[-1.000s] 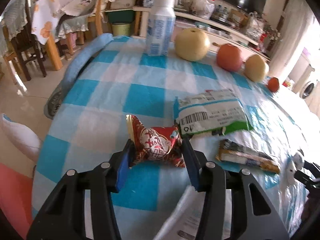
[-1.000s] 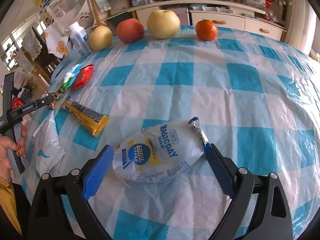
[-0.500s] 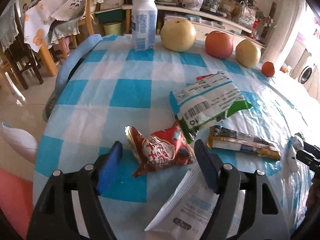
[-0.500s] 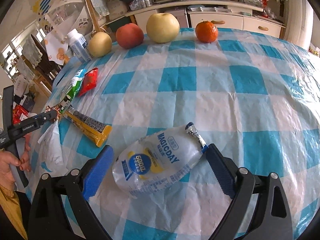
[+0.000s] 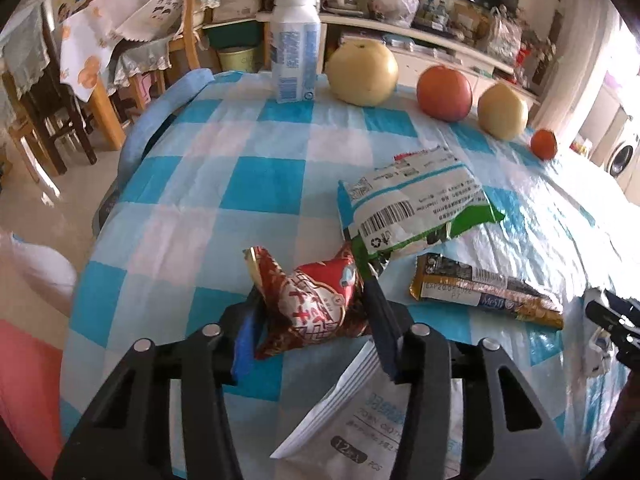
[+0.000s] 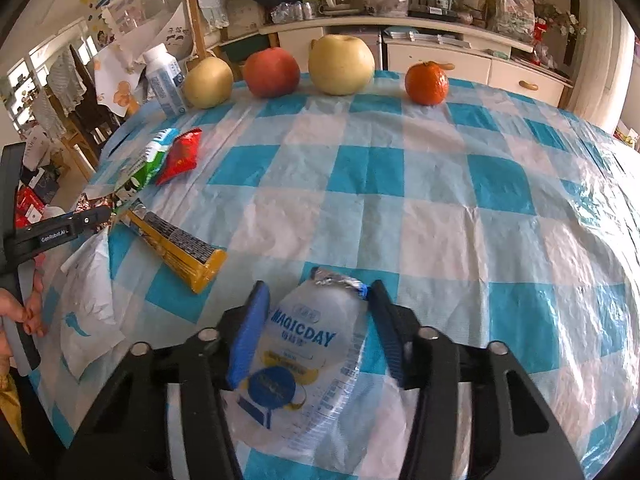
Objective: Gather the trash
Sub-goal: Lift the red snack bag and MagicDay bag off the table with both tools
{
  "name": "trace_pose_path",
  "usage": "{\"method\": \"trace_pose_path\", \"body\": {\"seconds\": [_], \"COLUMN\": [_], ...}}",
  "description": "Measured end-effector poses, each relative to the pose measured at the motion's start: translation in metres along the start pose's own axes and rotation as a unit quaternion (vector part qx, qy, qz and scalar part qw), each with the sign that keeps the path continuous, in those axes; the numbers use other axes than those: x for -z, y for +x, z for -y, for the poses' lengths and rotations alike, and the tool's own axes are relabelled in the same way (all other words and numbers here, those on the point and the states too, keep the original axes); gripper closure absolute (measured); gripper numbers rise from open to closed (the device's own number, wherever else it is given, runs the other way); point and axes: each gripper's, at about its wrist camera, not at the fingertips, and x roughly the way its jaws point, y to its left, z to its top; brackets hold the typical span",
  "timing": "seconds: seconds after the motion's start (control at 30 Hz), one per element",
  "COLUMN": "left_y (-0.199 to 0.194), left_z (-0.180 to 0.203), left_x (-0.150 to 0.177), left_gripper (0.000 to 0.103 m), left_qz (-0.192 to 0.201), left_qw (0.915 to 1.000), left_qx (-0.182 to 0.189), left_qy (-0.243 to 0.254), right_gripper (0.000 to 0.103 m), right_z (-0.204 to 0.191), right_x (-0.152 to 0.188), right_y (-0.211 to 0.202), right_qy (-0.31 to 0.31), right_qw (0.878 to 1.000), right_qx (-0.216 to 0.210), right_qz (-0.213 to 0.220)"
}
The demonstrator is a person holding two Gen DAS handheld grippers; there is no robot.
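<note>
Left gripper point(image 5: 312, 308), jaws just closed, clamps the red snack wrapper point(image 5: 316, 304) near the table's point(image 5: 260, 184) left edge. Right gripper point(image 6: 320, 316), jaws just closed, clamps the white MAGICDAY pouch point(image 6: 308, 352) at the near edge.

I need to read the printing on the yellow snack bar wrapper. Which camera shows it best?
The left wrist view: the yellow snack bar wrapper lies flat with its label facing the camera. The right wrist view shows it foreshortened off to the side, its print unreadable.

Blue-white checked tablecloth point(image 6: 400, 208) (red wrapper point(image 5: 316, 300))
</note>
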Motion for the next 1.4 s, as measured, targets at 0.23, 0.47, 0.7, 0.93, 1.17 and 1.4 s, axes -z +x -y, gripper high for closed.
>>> {"method": "trace_pose_path", "body": {"seconds": [0.23,0.47,0.7,0.93,1.17,1.4], "left_y": [-0.010,-0.029,-0.038,-0.047,-0.067,-0.091], "left_z": [-0.014,-0.030,-0.038,-0.033,-0.037,-0.046], "left_x": [0.006,0.012,0.017,0.032,0.040,0.042], "left_gripper": [0.057,0.072,0.074,0.075,0.076,0.076], "left_qz": [0.006,0.024,0.021,0.022,0.043,0.065], "left_qw": [0.9991,0.9956,0.9938,0.9933,0.9908,0.9878], "left_qx": [0.021,0.057,0.081,0.093,0.101,0.114], "left_qy": [-0.036,-0.070,-0.074,-0.065,-0.079,-0.083], "right_gripper": [0.067,0.071,0.071,0.071,0.071,0.071], "right_z": [-0.014,-0.024,-0.037,-0.049,-0.066,-0.082], "right_x": [0.002,0.004,0.008,0.009,0.011,0.012], "right_y": [-0.007,-0.016,-0.030,-0.043,-0.059,-0.075], "right_qy": [-0.032,-0.042,-0.054,-0.058,-0.061,-0.047], "right_qw": [0.999,0.999,0.997,0.996,0.993,0.991], "right_qx": [-0.001,-0.005,-0.012,-0.029,-0.058,-0.095], "right_qz": [0.016,0.034,0.049,0.064,0.078,0.086]}}
